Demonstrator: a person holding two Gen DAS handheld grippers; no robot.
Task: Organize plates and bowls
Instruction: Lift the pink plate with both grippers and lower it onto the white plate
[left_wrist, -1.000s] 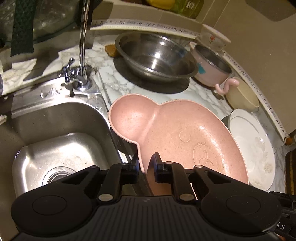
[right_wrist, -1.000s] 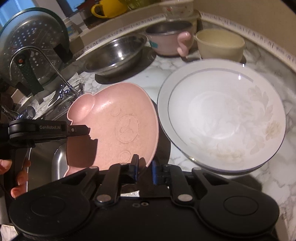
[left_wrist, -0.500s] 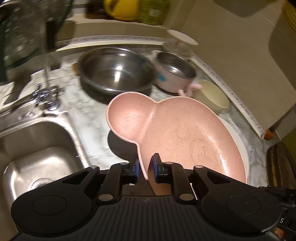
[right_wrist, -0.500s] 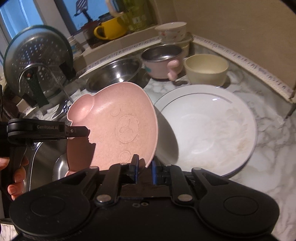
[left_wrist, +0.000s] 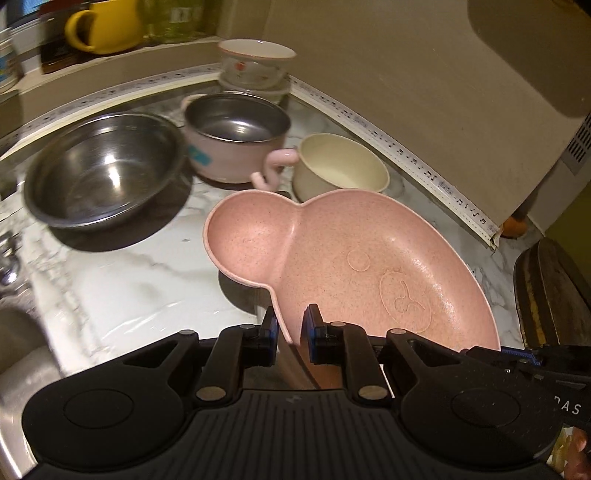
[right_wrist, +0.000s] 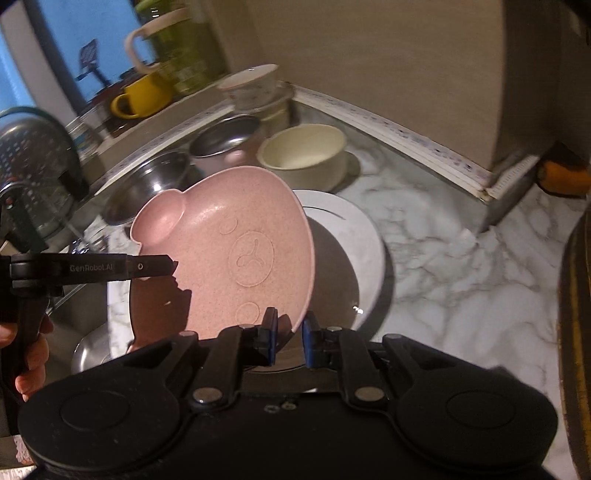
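Both grippers hold a pink bear-shaped divided plate (left_wrist: 343, 266) in the air above the counter. My left gripper (left_wrist: 290, 334) is shut on its near-left rim. My right gripper (right_wrist: 290, 341) is shut on its right rim; the plate (right_wrist: 236, 258) tilts toward the camera there. The left gripper (right_wrist: 162, 266) also shows from the side at the plate's left edge. A white plate (right_wrist: 354, 240) lies on the marble counter, partly under the pink plate. A cream bowl (left_wrist: 340, 170) stands behind it, also in the right wrist view (right_wrist: 303, 155).
A large steel bowl (left_wrist: 99, 170), a pink steel-lined pot with handle (left_wrist: 236, 136) and stacked floral bowls (left_wrist: 255, 66) stand at the back. The sink (left_wrist: 14, 350) lies left. A yellow mug (left_wrist: 99, 26) sits on the sill. A wooden board (left_wrist: 550, 291) is at right.
Both grippers carried the pink plate rightward, away from the sink, until it hangs over the white plate. Both stay shut on it.
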